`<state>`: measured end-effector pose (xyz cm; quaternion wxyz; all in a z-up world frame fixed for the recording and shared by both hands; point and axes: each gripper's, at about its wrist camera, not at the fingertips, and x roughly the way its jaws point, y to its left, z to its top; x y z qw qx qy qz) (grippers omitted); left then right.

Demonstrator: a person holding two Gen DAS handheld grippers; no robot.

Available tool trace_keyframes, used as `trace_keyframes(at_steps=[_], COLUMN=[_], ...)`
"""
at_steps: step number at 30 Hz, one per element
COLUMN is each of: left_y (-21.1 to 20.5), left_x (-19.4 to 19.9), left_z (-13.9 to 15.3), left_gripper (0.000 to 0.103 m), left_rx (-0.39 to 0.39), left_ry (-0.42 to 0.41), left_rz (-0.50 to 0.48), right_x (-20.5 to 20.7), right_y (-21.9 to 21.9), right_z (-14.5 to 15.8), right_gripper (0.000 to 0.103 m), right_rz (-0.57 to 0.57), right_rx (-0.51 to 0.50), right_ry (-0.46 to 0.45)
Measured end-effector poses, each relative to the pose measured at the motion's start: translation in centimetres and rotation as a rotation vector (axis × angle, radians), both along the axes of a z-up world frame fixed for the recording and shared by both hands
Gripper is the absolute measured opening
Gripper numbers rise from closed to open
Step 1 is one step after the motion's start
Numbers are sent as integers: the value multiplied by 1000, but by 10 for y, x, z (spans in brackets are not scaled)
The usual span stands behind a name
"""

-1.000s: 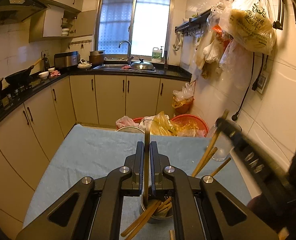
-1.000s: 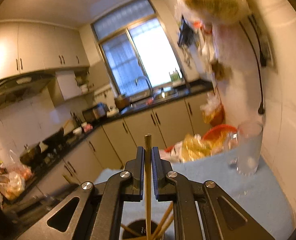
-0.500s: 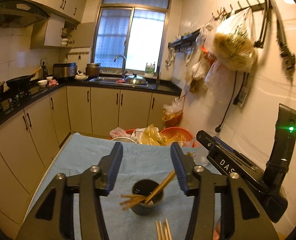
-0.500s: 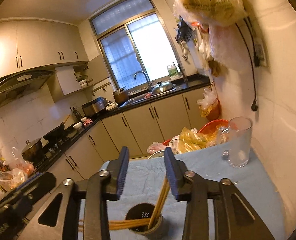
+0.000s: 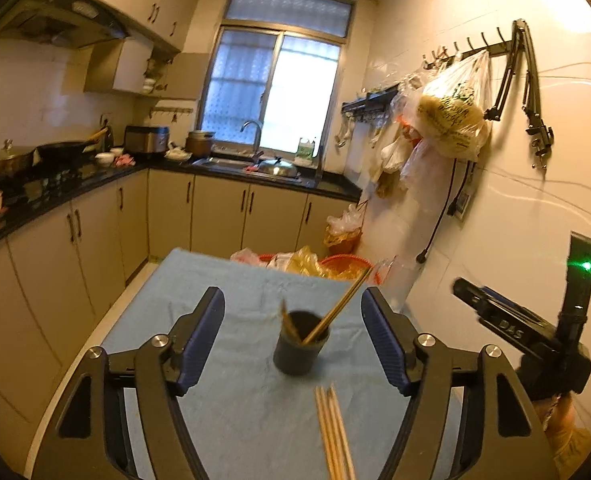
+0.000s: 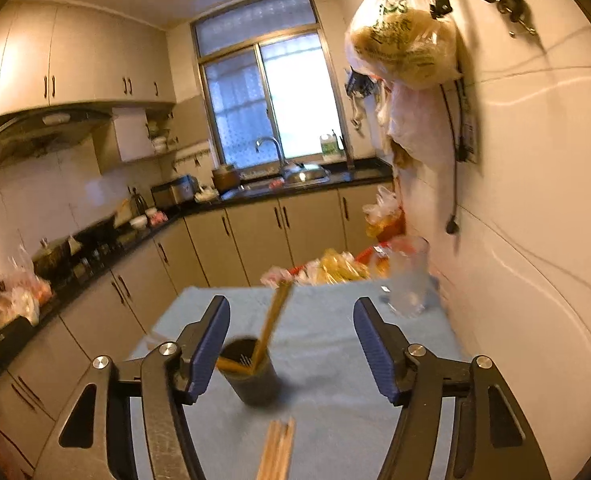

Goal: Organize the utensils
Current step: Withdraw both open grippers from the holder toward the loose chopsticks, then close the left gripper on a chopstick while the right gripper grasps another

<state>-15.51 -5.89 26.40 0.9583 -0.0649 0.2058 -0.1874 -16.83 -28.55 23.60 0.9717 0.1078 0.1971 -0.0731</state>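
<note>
Now my left gripper (image 5: pixel 293 334) has just been opening — nothing between its jaws. Ahead, the dark holder (image 5: pixel 300 342) stands with chopsticks (image 5: pixel 337 306) leaning inside; loose chopsticks (image 5: pixel 333 432) wait nearer. My right gripper (image 6: pixel 291 346) — likewise opened, empty.

Clear glass (image 6: pixel 409 278), hanging plastic bag (image 5: pixel 453 118), sink faucet (image 5: pixel 253 130)

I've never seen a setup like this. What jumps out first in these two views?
A dark cup stands mid-table on the blue cloth, with wooden chopsticks leaning out of it. More chopsticks lying flat sit nearer the camera. Framing it all, the left gripper and right gripper are open and empty, their jaws having just been opening.
</note>
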Motion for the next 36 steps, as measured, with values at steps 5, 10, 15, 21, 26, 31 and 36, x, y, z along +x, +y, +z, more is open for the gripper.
trace_keyframes(at_steps=[5, 10, 15, 21, 26, 31, 36], left_y=[19, 27, 23, 8, -7, -16, -29], left_x=[-9, -7, -2, 3, 12, 21, 26], left_z=[-34, -77, -117, -154, -176, -190, -199], left_gripper=[70, 70, 70, 70, 70, 70, 70], left_rx=[39, 69, 100, 150, 180, 191, 208], left_ry=[50, 150, 255, 336, 385, 426, 449], left_rz=[53, 57, 44, 3, -26, -47, -74], right_x=[-23, -42, -45, -33, -14, -5, -1], right_y=[-3, -2, -3, 16, 42, 61, 67], right_z=[-40, -109, -158, -191, -207, -220, -226], right_gripper=[72, 72, 72, 61, 47, 41, 30], right_rz=[19, 99, 132, 177, 219, 222, 191], right_rx=[-33, 6, 66, 58, 33, -59, -130], right_ry=[144, 346, 450, 497, 528, 554, 557])
